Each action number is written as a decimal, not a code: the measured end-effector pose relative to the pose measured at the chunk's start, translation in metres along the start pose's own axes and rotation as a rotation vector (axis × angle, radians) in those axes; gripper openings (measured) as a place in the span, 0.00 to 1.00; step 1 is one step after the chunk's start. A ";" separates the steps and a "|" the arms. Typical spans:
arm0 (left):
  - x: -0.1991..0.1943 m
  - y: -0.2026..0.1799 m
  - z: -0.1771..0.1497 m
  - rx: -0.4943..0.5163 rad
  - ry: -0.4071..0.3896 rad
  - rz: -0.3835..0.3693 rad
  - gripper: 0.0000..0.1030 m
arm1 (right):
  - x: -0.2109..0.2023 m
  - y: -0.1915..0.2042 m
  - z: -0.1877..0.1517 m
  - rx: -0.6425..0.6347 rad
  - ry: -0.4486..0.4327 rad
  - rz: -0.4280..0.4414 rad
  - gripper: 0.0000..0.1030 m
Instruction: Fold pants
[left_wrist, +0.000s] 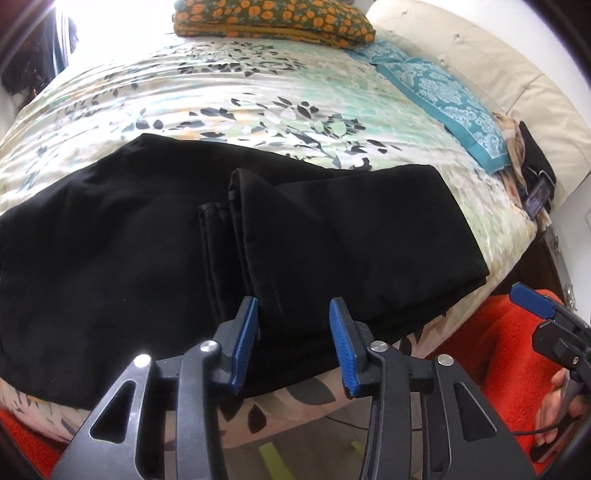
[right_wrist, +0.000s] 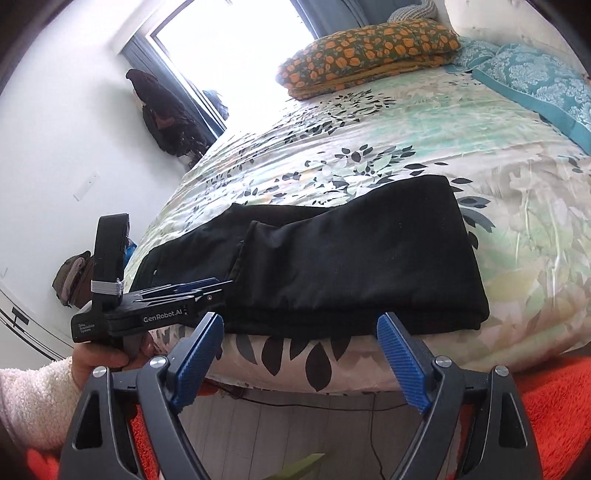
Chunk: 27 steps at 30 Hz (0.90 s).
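Left gripper (left_wrist: 293, 343), foreground at 6 o'clock: blue pads partly apart, nothing between them, held above the near edge of the pants (left_wrist: 184, 236). Right gripper (right_wrist: 299, 354): jaws wide, empty, short of the same edge. The pants, black and folded over once, lie on the floral bedspread (right_wrist: 388, 147) along the bed's near side, hems (left_wrist: 221, 214) stacked on top toward 12 o'clock. By its drape the fabric looks soft, light and limp; it would likely sag unless pinched through all layers at the folded end's two corners. Layer count, waistband and pockets vanish in the uniform black. Farther, at 12 o'clock, an orange-flowered cushion (right_wrist: 369, 55); the window beyond is overexposed.
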<state>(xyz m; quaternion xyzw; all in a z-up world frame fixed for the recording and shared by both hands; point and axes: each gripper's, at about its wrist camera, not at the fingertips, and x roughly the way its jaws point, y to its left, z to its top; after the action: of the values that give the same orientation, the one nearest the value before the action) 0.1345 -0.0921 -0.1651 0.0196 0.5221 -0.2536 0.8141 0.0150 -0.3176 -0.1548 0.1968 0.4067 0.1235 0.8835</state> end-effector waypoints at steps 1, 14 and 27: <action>0.000 -0.001 -0.002 0.004 0.004 0.007 0.35 | 0.001 -0.002 0.000 0.006 0.004 0.001 0.83; -0.021 0.016 -0.007 -0.109 -0.005 -0.011 0.12 | 0.005 0.004 0.002 0.002 -0.020 -0.005 0.83; -0.010 0.016 -0.027 -0.042 0.044 0.067 0.13 | 0.047 -0.009 0.040 -0.145 0.007 -0.309 0.83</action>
<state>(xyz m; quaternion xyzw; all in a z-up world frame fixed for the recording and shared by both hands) 0.1153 -0.0663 -0.1728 0.0259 0.5442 -0.2146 0.8106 0.0765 -0.3181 -0.1664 0.0673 0.4254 0.0161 0.9024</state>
